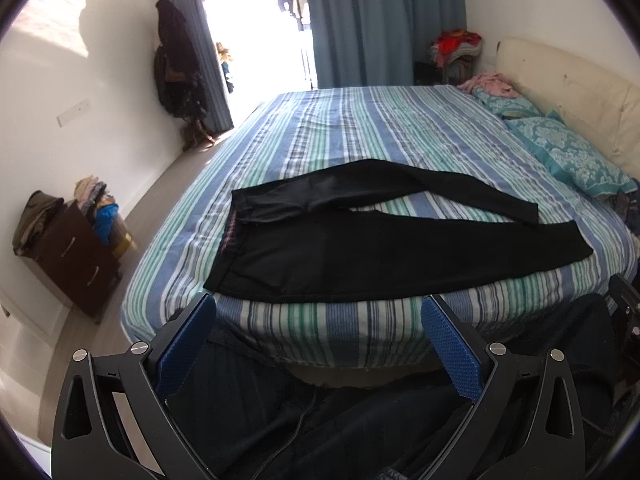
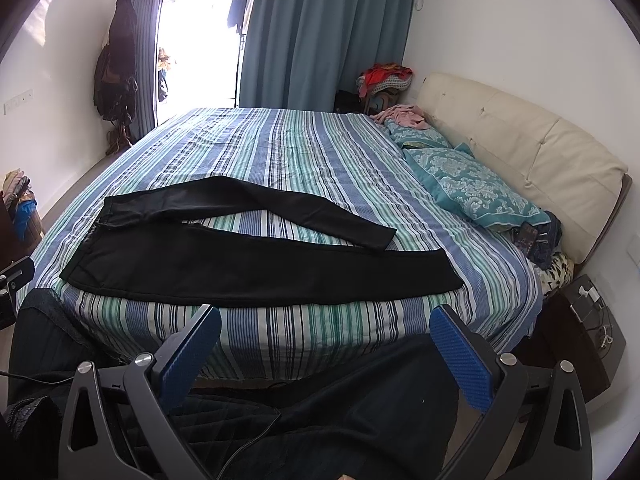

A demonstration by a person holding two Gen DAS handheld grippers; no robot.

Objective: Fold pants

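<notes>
Black pants [image 1: 320, 256] lie flat near the front edge of a striped bed [image 1: 340, 140], waistband to the left, two legs spread apart to the right. They also show in the right wrist view [image 2: 240, 268]. My left gripper [image 1: 318, 308] is open and empty, held back from the bed's front edge, below the pants. My right gripper [image 2: 324, 320] is open and empty, also short of the bed edge, below the nearer leg.
Teal pillows [image 2: 476, 188] and a cream headboard [image 2: 520, 148] are at the right. A dark dresser [image 1: 76, 256] with clothes stands at the left. A dark nightstand [image 2: 576, 328] is at the bed's right corner. Curtains and a bright door are at the back.
</notes>
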